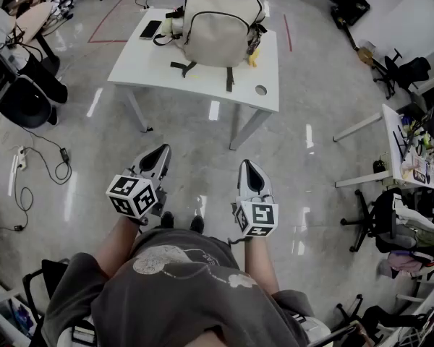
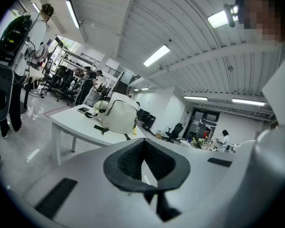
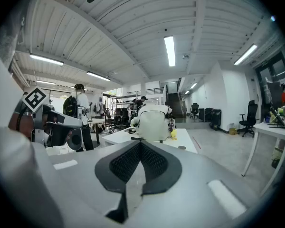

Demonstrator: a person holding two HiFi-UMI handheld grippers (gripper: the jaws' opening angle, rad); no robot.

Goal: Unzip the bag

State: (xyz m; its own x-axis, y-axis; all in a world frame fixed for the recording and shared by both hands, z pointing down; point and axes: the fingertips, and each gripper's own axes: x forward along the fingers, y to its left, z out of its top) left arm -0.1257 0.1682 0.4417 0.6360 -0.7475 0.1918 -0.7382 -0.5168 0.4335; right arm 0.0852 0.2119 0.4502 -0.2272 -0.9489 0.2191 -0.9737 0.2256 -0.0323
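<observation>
A cream backpack [image 1: 218,27] with dark zip lines and straps stands on a white table [image 1: 148,67] well ahead of me. It also shows far off as the backpack [image 2: 118,117] in the left gripper view and the backpack [image 3: 154,122] in the right gripper view. My left gripper [image 1: 159,155] and right gripper [image 1: 249,169] hang side by side over the floor, close to my body and far short of the table. Both are shut with nothing between the jaws.
A phone [image 1: 150,29] and a small yellow object [image 1: 252,58] lie on the table by the bag. Office chairs [image 1: 18,92] stand at the left, another desk [image 1: 409,150] with clutter and chairs at the right. Cables [image 1: 40,168] trail on the floor at left.
</observation>
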